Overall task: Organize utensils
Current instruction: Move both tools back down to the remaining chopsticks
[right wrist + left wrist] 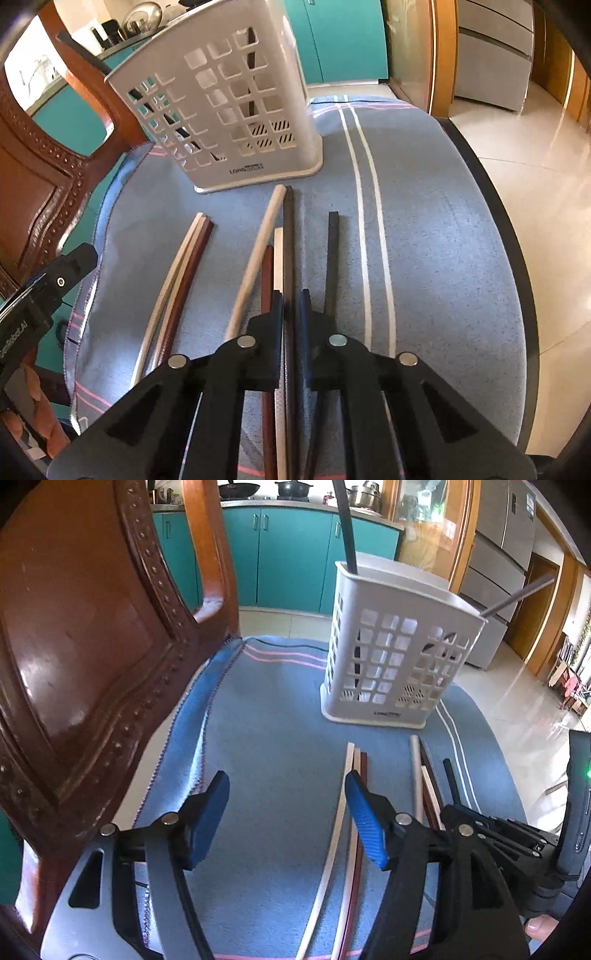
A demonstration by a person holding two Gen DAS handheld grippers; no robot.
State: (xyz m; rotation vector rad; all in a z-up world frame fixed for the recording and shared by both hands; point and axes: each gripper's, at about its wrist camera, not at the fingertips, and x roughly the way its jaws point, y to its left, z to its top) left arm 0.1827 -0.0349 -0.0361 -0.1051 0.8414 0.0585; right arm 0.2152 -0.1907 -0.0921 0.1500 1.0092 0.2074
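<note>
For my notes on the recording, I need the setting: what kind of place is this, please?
Most likely a home kitchen or its dining corner. Teal cabinets carry a counter with pots, a steel fridge stands to the side, and a white utensil holder sits on a blue cloth beside a wooden chair.

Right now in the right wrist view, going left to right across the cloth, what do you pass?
Wooden chair → left gripper → pale and dark red chopsticks → round pale chopstick → black chopstick → white stripes → floor
</note>
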